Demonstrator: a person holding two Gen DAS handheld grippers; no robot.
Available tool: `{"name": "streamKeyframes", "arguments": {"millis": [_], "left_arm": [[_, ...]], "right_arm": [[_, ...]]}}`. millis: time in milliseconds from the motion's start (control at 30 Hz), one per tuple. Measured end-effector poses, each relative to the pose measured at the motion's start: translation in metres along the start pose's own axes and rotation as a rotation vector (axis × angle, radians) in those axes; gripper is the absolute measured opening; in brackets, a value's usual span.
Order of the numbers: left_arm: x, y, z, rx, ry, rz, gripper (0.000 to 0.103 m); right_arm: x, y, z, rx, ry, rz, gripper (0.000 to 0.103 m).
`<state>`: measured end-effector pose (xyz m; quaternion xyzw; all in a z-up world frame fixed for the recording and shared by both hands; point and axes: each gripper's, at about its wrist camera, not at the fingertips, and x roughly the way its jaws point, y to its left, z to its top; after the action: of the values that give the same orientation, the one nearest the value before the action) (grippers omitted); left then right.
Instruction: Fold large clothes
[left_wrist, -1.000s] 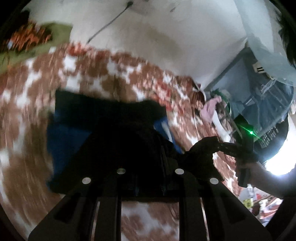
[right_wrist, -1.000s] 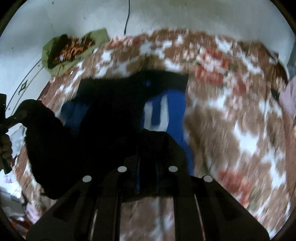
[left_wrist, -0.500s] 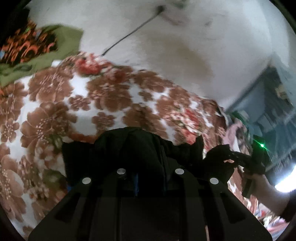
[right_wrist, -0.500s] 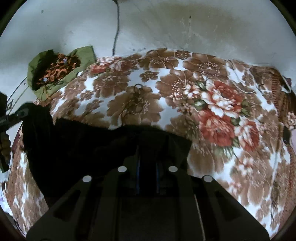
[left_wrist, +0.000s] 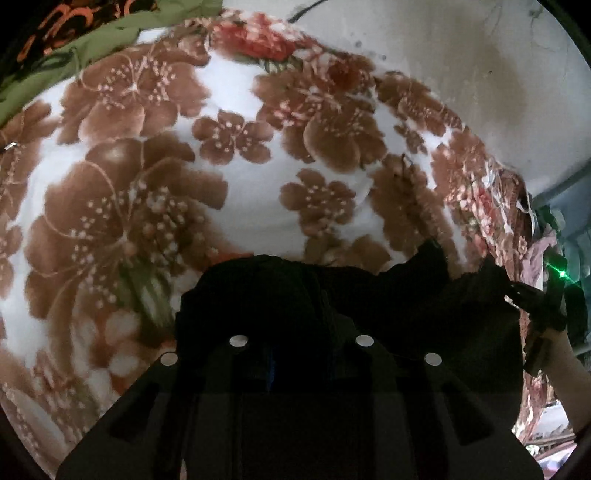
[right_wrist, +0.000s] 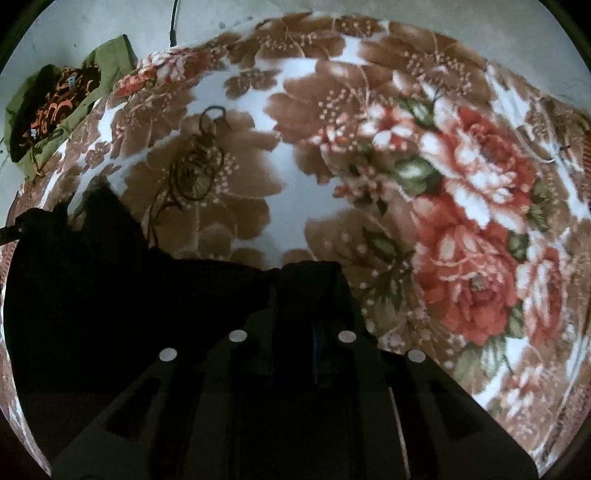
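A large black garment (left_wrist: 406, 306) with some blue in it hangs between both grippers, low over a floral blanket (left_wrist: 229, 147). My left gripper (left_wrist: 299, 295) is shut on one end of its edge. My right gripper (right_wrist: 303, 295) is shut on the other end; the cloth (right_wrist: 92, 295) stretches left from it. The right gripper also shows at the right of the left wrist view (left_wrist: 532, 295), and the left gripper's tip at the left edge of the right wrist view (right_wrist: 9, 232). The fingertips are buried in dark cloth.
The brown and red flowered blanket (right_wrist: 443, 184) covers the surface ahead. A green and orange patterned cloth (right_wrist: 55, 107) lies at its far left corner. A pale wall with a dark cable (right_wrist: 173, 22) stands behind. Cluttered things (left_wrist: 554, 240) sit at the far right.
Both grippers have carried the garment's edge forward and down toward the far part of the blanket. The spread-out blue and black cloth seen a second ago is now out of sight beneath the grippers.
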<state>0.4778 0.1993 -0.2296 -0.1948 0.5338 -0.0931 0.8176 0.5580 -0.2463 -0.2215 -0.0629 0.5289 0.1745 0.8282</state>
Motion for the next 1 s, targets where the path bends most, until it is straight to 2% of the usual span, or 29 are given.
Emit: {"name": "streamKeyframes", "arguments": {"millis": [67, 167, 200, 267, 300, 367, 400, 433, 500, 533, 600, 733, 800, 833, 900, 933, 1000], "left_arm": [[0.006, 0.003, 0.002, 0.009, 0.001, 0.011, 0.026], [0.006, 0.003, 0.007, 0.006, 0.002, 0.004, 0.034], [0.005, 0.003, 0.009, -0.001, 0.002, 0.006, 0.044], [-0.001, 0.008, 0.013, -0.044, 0.021, -0.041, 0.054], [-0.005, 0.008, 0.016, -0.065, 0.027, -0.058, 0.063], [-0.016, 0.008, 0.02, -0.091, 0.019, -0.091, 0.069], [-0.02, 0.006, 0.022, -0.099, 0.017, -0.11, 0.08], [-0.024, 0.004, 0.024, -0.106, 0.013, -0.118, 0.087], [-0.036, 0.001, 0.031, -0.131, -0.01, -0.128, 0.094], [-0.042, 0.001, 0.036, -0.152, -0.022, -0.132, 0.097], [-0.055, 0.0, 0.046, -0.168, -0.05, -0.106, 0.097], [-0.084, -0.018, 0.055, -0.115, -0.125, -0.064, 0.097], [-0.099, -0.046, 0.046, -0.01, -0.157, -0.005, 0.097], [-0.103, -0.061, 0.038, 0.058, -0.172, 0.04, 0.097], [-0.107, -0.103, 0.006, 0.244, -0.217, 0.164, 0.098], [-0.104, -0.125, -0.019, 0.324, -0.243, 0.236, 0.098], [-0.089, -0.149, -0.056, 0.385, -0.243, 0.301, 0.098]], "right_arm": [[-0.002, -0.007, 0.002, 0.027, -0.041, 0.045, 0.022], [-0.009, -0.014, 0.006, 0.057, -0.055, 0.091, 0.027], [-0.012, -0.016, 0.007, 0.069, -0.058, 0.105, 0.031], [-0.021, -0.022, 0.007, 0.124, -0.068, 0.189, 0.052], [-0.024, -0.025, 0.007, 0.155, -0.071, 0.225, 0.061], [-0.034, -0.029, 0.009, 0.203, -0.077, 0.27, 0.064], [-0.038, -0.029, 0.011, 0.206, -0.081, 0.274, 0.068], [-0.04, -0.028, 0.014, 0.204, -0.083, 0.262, 0.079], [-0.053, -0.03, 0.017, 0.201, -0.124, 0.206, 0.099], [-0.061, -0.034, 0.019, 0.214, -0.148, 0.204, 0.099], [-0.071, -0.037, 0.025, 0.215, -0.162, 0.184, 0.099], [-0.094, -0.026, 0.028, 0.151, -0.202, 0.106, 0.099], [-0.11, -0.005, 0.023, 0.067, -0.247, 0.029, 0.099], [-0.12, 0.014, 0.018, -0.003, -0.283, -0.039, 0.099], [-0.131, 0.056, 0.003, -0.143, -0.344, -0.148, 0.099], [-0.131, 0.077, -0.006, -0.194, -0.353, -0.183, 0.099], [-0.12, 0.11, -0.027, -0.228, -0.317, -0.22, 0.099]]}}
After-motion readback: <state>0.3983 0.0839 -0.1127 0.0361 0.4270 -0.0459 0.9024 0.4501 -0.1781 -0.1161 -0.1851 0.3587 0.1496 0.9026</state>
